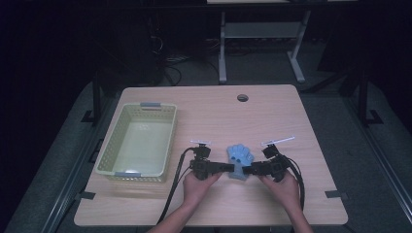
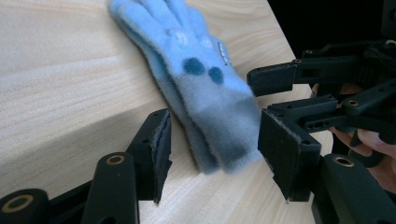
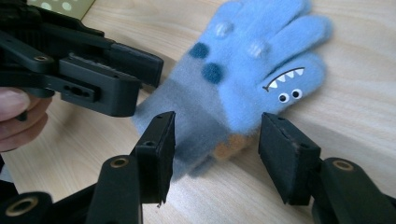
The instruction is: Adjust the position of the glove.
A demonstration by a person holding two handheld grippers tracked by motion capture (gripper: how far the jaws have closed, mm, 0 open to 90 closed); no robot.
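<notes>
Here, fuzzy blue fleece glove (image 1: 240, 160) on pale woodgrain table (image 1: 209, 111), cuff between both parted, untouching grippers (image 1: 231, 168) (image 1: 247, 170).

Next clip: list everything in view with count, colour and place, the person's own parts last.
glove: one, light blue with dark blue spots, a grey cuff and a monster face, flat on the table near the front middle, between the two grippers
basket: one, pale yellow-green, on the table's left side
table: one, light wood, with a round hole near its far edge
left gripper: one, black, at the glove's cuff from the left, pads not pressing on it
right gripper: one, black, at the cuff from the right, pads not pressing
hands: two, one on each gripper, coming in from the bottom edge
</notes>
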